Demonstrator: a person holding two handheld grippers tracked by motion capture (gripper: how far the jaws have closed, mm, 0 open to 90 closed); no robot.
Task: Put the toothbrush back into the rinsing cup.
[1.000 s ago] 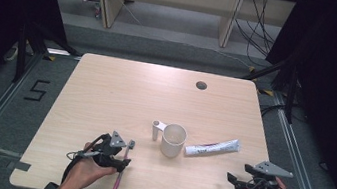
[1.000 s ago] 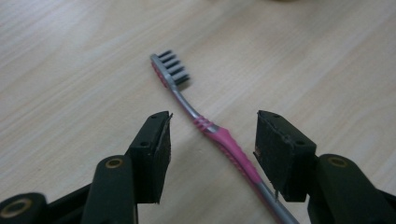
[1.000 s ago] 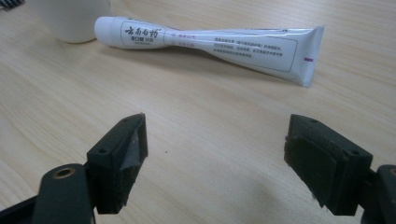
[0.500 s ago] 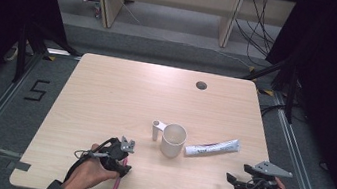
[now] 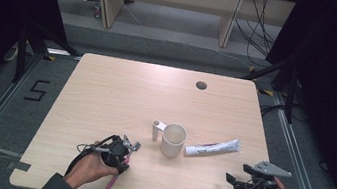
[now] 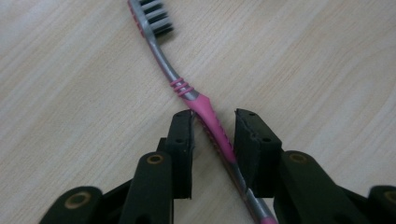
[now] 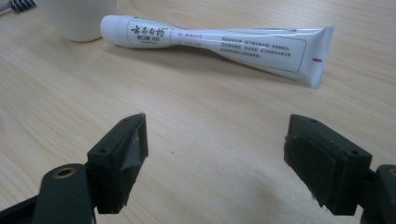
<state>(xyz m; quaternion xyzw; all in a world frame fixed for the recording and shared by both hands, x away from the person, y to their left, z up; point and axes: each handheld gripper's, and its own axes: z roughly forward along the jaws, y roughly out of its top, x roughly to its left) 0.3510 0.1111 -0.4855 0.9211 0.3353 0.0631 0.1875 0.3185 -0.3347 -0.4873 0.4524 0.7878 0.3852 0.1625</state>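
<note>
The left gripper [image 6: 212,135] has just been closing its jaws around the pink-and-grey plastic toothbrush [image 6: 205,109] lying on the pale wooden table [image 5: 121,92], a narrow gap remaining. The right gripper [image 7: 215,154] hovers with jaws wide apart, near the white toothpaste tube [image 7: 215,42].

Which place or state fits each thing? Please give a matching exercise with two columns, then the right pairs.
Things:
1. toothbrush
2. toothpaste tube
3. cup
4. right hand-held gripper

Places or states:
a. stands upright mid-table, handle on its left
b. jaws wide apart, nothing between them
c. lies flat, cap end beside the cup
d. pink handle between the left hand-held gripper's jaws, which have just been closing

Pairs: 1-d, 2-c, 3-a, 4-b
</note>
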